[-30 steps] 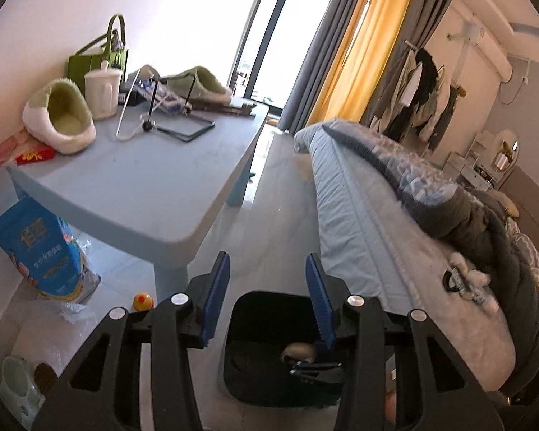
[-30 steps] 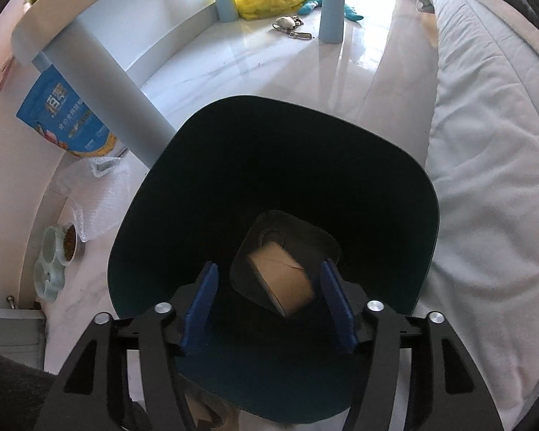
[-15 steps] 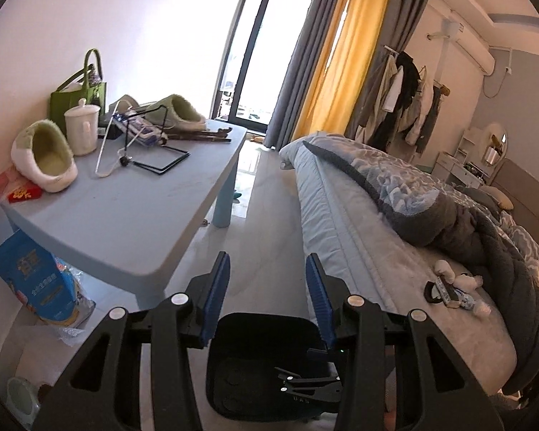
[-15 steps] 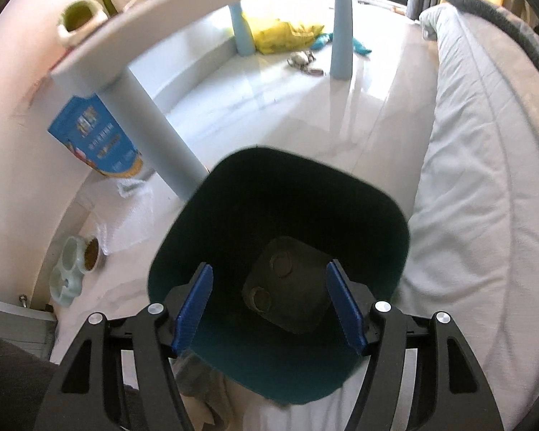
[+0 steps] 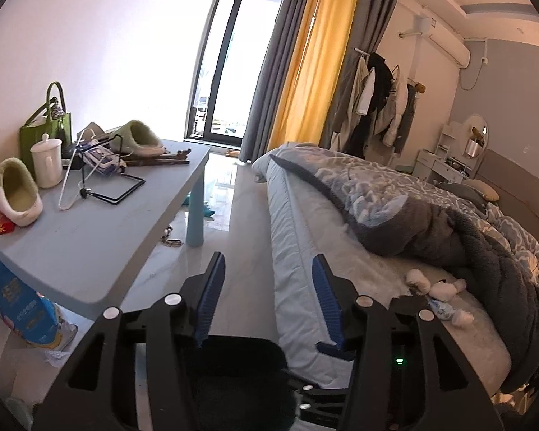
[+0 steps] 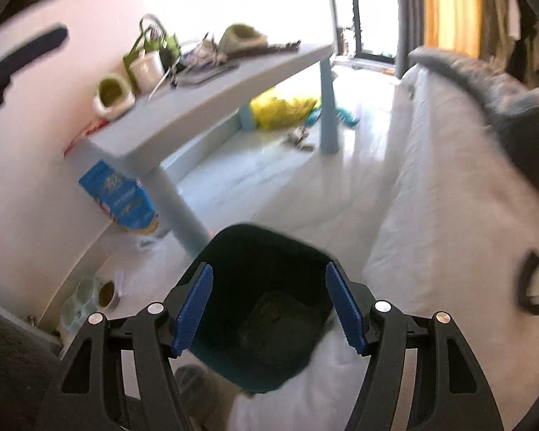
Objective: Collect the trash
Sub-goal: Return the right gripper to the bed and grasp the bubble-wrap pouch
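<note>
White crumpled tissues (image 5: 436, 289) lie on the bed (image 5: 388, 273), right of the left gripper (image 5: 266, 298); they look light and soft, so pinch the middle. Both grippers are empty: the left one's fingers have just been opening, the right gripper (image 6: 269, 305) is apart above the dark bin (image 6: 255, 262).

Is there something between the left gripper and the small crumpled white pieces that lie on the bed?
Nothing visible blocks it. The left gripper has empty, open jaws, and the crumpled white pieces lie to its right on the bare mattress. The grey blanket is bunched just behind them, not over them.
</note>
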{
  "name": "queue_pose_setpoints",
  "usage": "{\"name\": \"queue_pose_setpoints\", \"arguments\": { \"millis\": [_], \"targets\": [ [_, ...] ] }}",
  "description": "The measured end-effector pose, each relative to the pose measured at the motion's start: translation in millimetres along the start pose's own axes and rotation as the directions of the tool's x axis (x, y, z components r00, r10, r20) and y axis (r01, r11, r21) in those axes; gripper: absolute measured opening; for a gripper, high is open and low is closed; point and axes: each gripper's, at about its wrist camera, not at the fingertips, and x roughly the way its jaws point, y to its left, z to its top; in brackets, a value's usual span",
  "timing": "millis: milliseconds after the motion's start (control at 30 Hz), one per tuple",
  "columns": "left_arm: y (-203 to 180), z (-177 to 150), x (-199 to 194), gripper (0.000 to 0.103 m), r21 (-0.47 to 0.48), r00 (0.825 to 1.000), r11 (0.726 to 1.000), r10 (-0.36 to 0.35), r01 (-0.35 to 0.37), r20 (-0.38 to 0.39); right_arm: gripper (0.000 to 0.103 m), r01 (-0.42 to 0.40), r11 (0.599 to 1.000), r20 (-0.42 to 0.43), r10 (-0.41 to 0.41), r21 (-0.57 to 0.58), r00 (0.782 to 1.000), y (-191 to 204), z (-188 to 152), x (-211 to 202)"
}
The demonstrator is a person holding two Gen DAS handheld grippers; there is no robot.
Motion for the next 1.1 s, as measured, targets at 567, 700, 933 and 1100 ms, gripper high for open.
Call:
{"name": "queue_pose_setpoints", "arguments": {
  "millis": [567, 700, 933, 1100],
  "targets": [
    [-90, -16, 58, 0.067, 0.073, 0.993, 0.993, -0.091, 0.097, -0.081, 0.074, 0.272, 0.952, 0.158, -0.293, 0.142, 0.943, -110, -21, -120],
    [-107, -24, 77, 0.068, 0.099, 0.989, 0.989, -0.095, 0.106, -0.118, 0.078, 0.323, 0.917, 0.153, -0.363, 0.234, 0.919, -146, -34, -138],
    [-128, -44, 109, 0.070, 0.124, 0.979, 0.985, -0.097, 0.121, -0.182, 0.085, 0.375, 0.860, 0.119, -0.436, 0.345, 0.892, -188, -59, -153],
    [-146, -61, 132, 0.070, 0.157, 0.972, 0.980, -0.083, 0.120, -0.222, 0.089, 0.391, 0.832, 0.101, -0.462, 0.395, 0.881, -213, -74, -157]
  ]
}}
